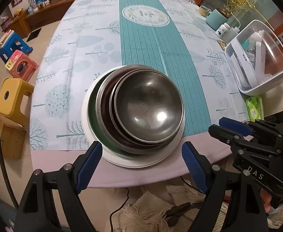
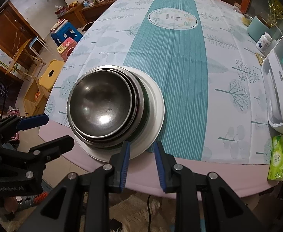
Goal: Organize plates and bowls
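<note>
Bowls: nested metal bowls [image 1: 148, 106] stacked on a white plate [image 1: 141, 160], near the table's [image 1: 122, 172] near edge, partly on the teal runner [image 1: 151, 44].
Left tool [image 1: 141, 154]: jaws spread wide, nothing between them, above the plate's near rim.
Right tool [image 2: 142, 148]: jaws narrowly apart, pinching nothing, just beside the plate's near rim.
Far right edge: white storage box [image 1: 257, 89], green tissue pack [image 1: 254, 106].

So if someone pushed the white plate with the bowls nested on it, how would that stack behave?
The metal bowls sit off-centre and tilted on the white plate, so they would probably slide or rattle. Their polished surfaces look slippery. The plate seems rigid and likely glides on the smooth tablecloth.
</note>
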`<state>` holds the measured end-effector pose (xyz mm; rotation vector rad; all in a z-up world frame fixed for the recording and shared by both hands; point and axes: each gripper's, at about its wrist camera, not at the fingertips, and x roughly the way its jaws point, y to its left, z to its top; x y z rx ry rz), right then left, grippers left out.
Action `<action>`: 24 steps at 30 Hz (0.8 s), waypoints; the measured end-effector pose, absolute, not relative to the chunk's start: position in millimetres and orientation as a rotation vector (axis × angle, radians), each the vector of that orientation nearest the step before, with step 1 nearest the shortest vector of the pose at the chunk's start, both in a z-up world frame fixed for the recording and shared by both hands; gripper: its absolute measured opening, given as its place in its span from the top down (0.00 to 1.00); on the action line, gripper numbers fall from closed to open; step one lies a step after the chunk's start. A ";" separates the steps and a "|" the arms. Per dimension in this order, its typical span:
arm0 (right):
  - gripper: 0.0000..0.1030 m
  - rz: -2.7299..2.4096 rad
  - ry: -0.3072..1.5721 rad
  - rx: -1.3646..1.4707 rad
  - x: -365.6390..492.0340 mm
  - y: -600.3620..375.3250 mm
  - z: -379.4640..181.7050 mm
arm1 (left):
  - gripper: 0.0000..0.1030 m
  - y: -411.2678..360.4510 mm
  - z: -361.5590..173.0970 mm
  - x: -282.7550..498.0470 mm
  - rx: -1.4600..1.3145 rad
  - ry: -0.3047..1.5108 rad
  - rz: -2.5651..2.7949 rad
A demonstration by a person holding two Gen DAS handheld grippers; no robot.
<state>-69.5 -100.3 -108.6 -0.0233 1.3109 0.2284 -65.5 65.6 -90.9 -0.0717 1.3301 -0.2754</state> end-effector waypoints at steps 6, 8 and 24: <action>0.75 0.227 1.266 -0.037 -78.7 -104.7 -94.9 | 0.19 59.0 -71.5 -74.9 -0.036 1.263 -0.248; 0.75 0.230 1.253 -0.042 -82.3 -106.0 -90.6 | 0.19 55.1 -66.0 -77.8 -0.025 1.245 -0.242; 0.74 0.168 1.060 -0.049 -103.8 -123.5 -41.6 | 0.19 30.7 -9.4 -90.0 -0.032 1.050 -0.174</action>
